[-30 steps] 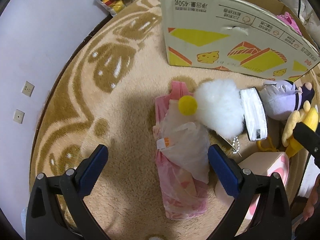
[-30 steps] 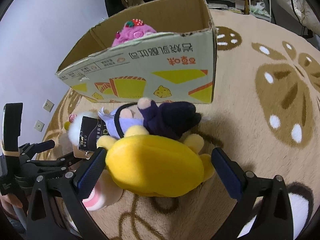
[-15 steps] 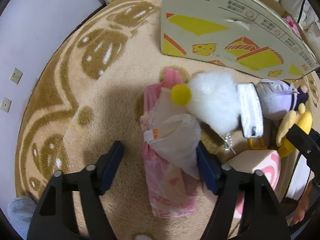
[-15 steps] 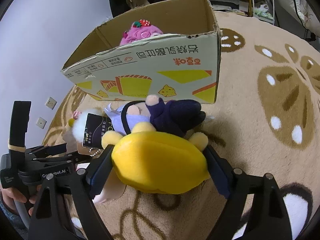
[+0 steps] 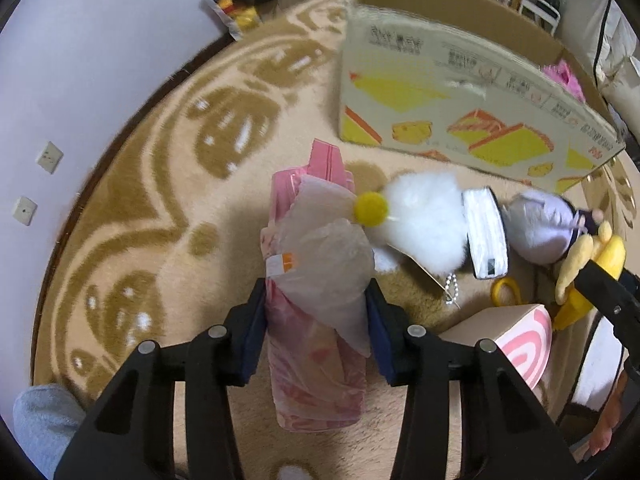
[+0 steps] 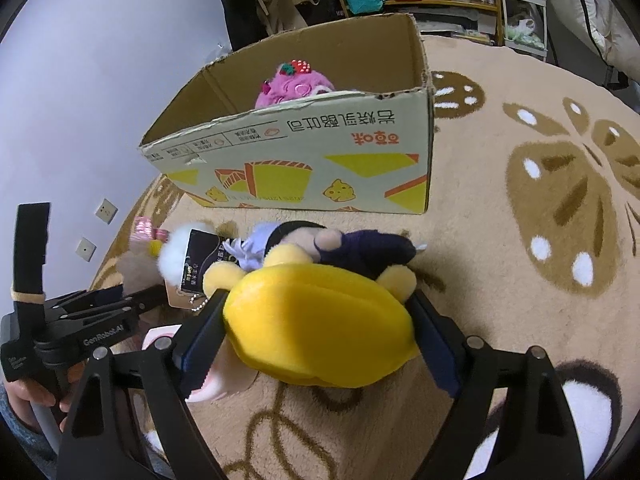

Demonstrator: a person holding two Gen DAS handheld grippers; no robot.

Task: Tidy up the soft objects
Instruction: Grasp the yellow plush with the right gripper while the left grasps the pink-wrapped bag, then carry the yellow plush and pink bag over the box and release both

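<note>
Both grippers have closed since a second ago: the left gripper [image 5: 316, 320] now pinches the pink bagged bundle [image 5: 316, 344] mid-length, the right gripper [image 6: 316, 328] squeezes the yellow plush [image 6: 320, 320]. Both are light, squashy; the bag looks slippery. One box [image 6: 320, 176] at twelve o'clock holds one pink toy [image 6: 294, 84].

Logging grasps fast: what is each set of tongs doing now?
Left tongs: closed on the pink bagged bundle.
Right tongs: closed on the yellow plush.
</note>
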